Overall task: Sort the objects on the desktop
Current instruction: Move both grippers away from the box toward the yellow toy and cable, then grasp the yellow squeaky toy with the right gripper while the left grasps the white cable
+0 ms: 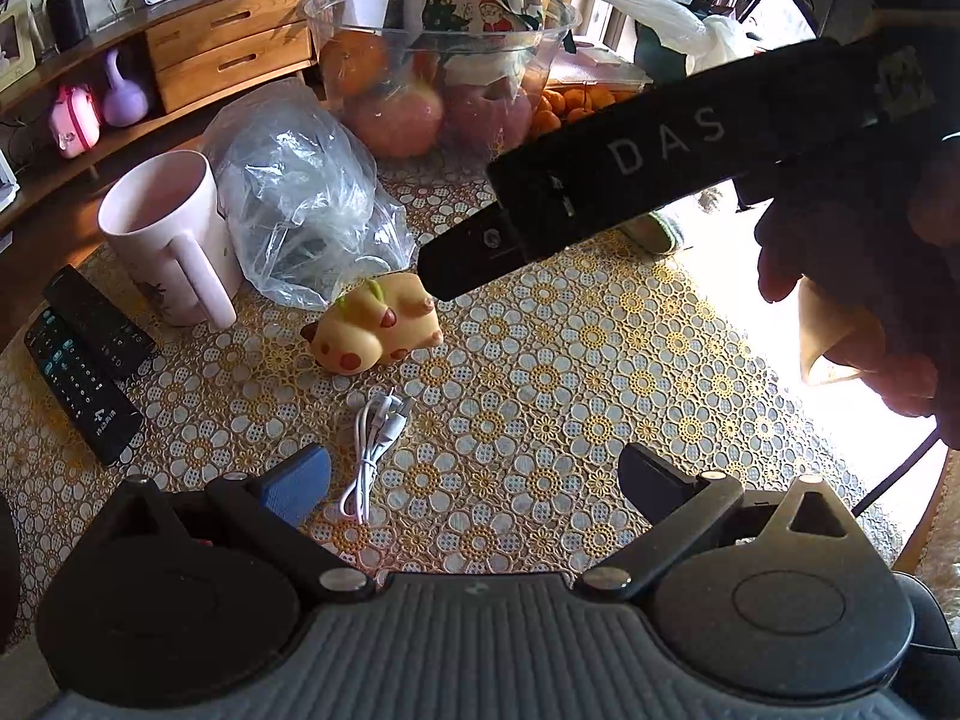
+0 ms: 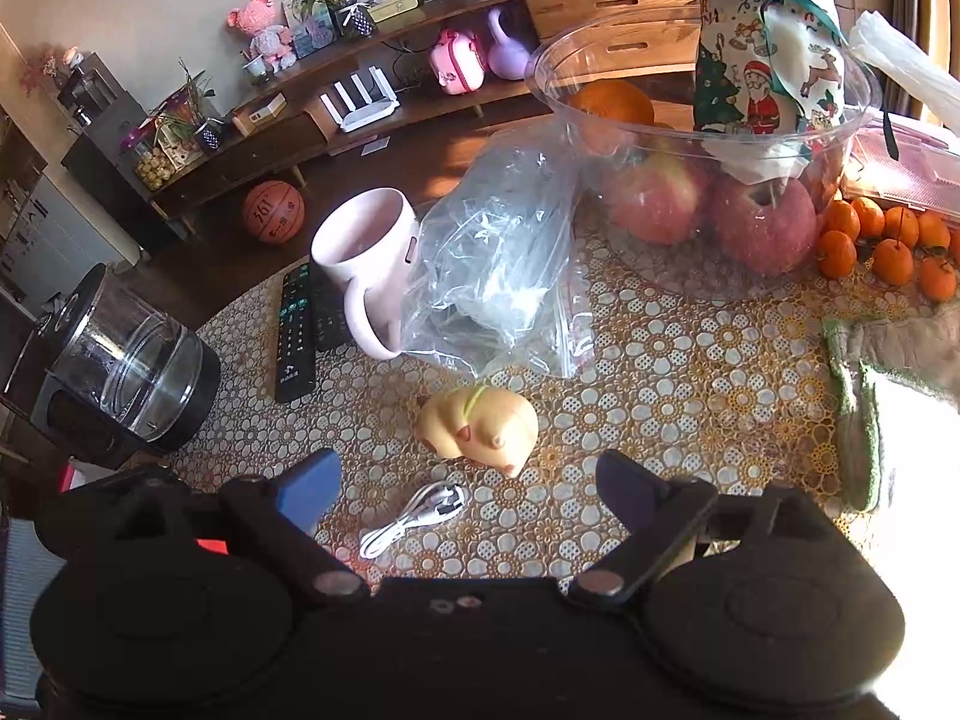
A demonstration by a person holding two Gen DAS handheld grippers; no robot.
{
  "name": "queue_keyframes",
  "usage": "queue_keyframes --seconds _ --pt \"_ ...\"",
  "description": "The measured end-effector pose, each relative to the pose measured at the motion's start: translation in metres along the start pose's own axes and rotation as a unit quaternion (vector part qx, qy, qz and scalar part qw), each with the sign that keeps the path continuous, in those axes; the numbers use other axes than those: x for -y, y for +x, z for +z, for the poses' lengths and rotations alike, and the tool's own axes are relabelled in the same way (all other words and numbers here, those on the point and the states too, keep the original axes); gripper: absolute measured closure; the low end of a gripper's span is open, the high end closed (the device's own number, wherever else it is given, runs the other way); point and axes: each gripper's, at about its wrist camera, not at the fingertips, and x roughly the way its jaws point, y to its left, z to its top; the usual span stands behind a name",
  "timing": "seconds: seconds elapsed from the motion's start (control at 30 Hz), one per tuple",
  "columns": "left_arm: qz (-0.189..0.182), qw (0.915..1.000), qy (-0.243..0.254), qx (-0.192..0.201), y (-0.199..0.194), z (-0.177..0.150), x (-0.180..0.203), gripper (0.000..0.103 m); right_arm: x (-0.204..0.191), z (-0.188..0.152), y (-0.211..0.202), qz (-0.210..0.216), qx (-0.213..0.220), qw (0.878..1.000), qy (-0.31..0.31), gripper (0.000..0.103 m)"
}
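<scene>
A yellow squishy toy [image 1: 375,324] lies on the flower-patterned tablecloth [image 1: 570,396]; it also shows in the right wrist view [image 2: 480,427]. A coiled white cable [image 1: 372,450] lies just in front of it, also in the right wrist view [image 2: 414,519]. My left gripper [image 1: 474,480] is open and empty, low over the table with the cable near its left finger. My right gripper [image 2: 468,489] is open and empty, hovering above the toy and cable. Its black body [image 1: 630,180] reaches in from the right in the left wrist view, its tip just over the toy.
A pink mug [image 2: 375,264], two black remotes [image 2: 297,330] and a crumpled clear plastic bag [image 2: 498,264] stand behind the toy. A clear bowl [image 2: 690,108] with apples and oranges is further back, small oranges [image 2: 888,240] to its right. A glass kettle [image 2: 132,360] stands left.
</scene>
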Motion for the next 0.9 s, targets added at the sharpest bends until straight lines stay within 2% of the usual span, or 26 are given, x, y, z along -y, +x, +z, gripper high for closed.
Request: queue_keyframes --seconds 0.17,0.33,0.43,0.63,0.8,0.9 --pt "0.023 0.9983 -0.034 -0.042 0.026 0.007 -0.009 0.001 0.000 0.014 0.028 -0.012 -0.009 1.000 -0.004 0.011" --pt "0.018 0.9956 -0.066 -0.064 0.041 0.014 -0.018 0.001 0.006 0.024 0.058 -0.026 -0.034 0.999 -0.007 0.012" --pt "0.023 0.9938 -0.074 -0.079 0.053 0.017 -0.022 0.001 0.009 0.029 0.070 -0.018 -0.049 0.999 -0.002 0.014" --pt "0.024 0.9919 -0.072 -0.102 0.068 0.020 -0.025 0.001 0.002 0.035 0.084 0.004 -0.066 0.998 -0.013 0.015" --pt "0.032 0.9865 -0.065 -0.147 0.085 0.023 -0.025 0.001 0.001 0.035 0.094 0.020 -0.081 0.996 -0.009 0.020" --pt "0.033 0.9850 -0.058 -0.159 0.091 0.023 -0.024 0.010 -0.001 0.034 0.099 0.013 -0.087 0.996 -0.021 0.021"
